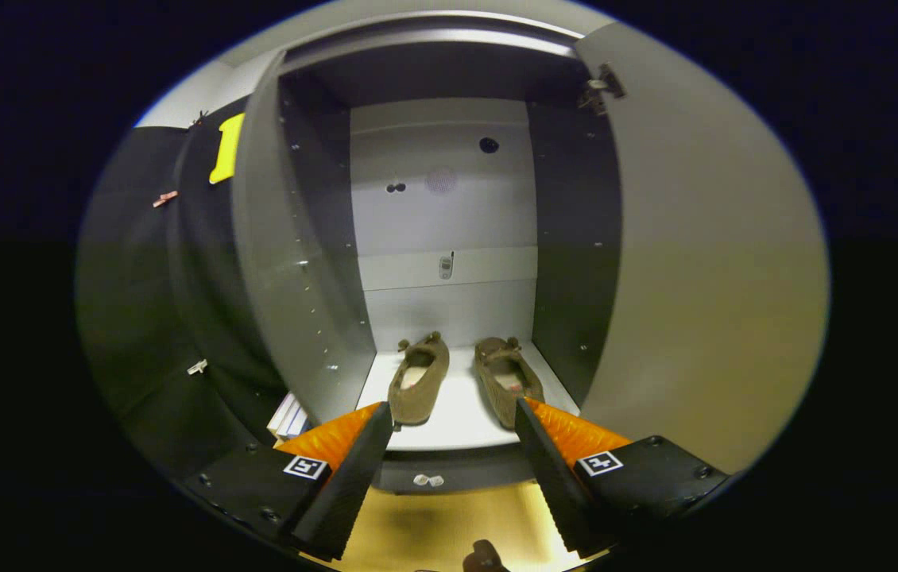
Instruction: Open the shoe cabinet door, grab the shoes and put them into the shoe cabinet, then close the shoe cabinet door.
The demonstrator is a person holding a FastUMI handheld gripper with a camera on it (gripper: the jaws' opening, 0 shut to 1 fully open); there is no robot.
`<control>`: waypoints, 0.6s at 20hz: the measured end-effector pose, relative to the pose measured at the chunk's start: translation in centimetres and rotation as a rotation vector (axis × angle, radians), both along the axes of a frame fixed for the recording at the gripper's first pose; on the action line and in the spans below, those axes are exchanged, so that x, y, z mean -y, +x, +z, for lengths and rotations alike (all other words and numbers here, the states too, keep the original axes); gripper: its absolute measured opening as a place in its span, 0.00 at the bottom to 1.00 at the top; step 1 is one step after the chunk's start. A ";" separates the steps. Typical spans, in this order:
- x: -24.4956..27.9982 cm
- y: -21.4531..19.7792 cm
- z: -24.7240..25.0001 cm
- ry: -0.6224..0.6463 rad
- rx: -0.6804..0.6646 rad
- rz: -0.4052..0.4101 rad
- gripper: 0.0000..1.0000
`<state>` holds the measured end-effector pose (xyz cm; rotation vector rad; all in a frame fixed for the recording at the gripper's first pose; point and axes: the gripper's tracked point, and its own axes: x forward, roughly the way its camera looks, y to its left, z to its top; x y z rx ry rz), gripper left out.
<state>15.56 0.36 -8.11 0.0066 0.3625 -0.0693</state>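
The shoe cabinet (pixel 449 199) stands open straight ahead, with its door (pixel 703 262) swung out to the right. Two brown knitted shoes rest side by side on its white bottom shelf (pixel 461 413), toes pointing inward. The left shoe (pixel 419 380) lies just beyond my left fingertip. The right shoe (pixel 506 380) lies just beyond my right fingertip. My gripper (pixel 453 417) is open in front of the shelf's front edge, with nothing between its fingers.
The cabinet's grey left side panel (pixel 290 262) reaches forward beside my left finger. A few white flat items (pixel 288 417) lean at its foot. Yellowish floor (pixel 449 516) lies under the fingers. The open door takes up the right side.
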 end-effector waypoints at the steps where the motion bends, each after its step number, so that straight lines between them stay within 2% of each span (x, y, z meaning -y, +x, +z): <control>1: -0.2 -2.1 -0.1 0.010 0.010 0.006 0.98; 7: 0.3 -14.3 1.4 0.072 0.074 0.068 0.98; 12: 6.9 -22.0 2.7 0.082 0.096 0.070 0.98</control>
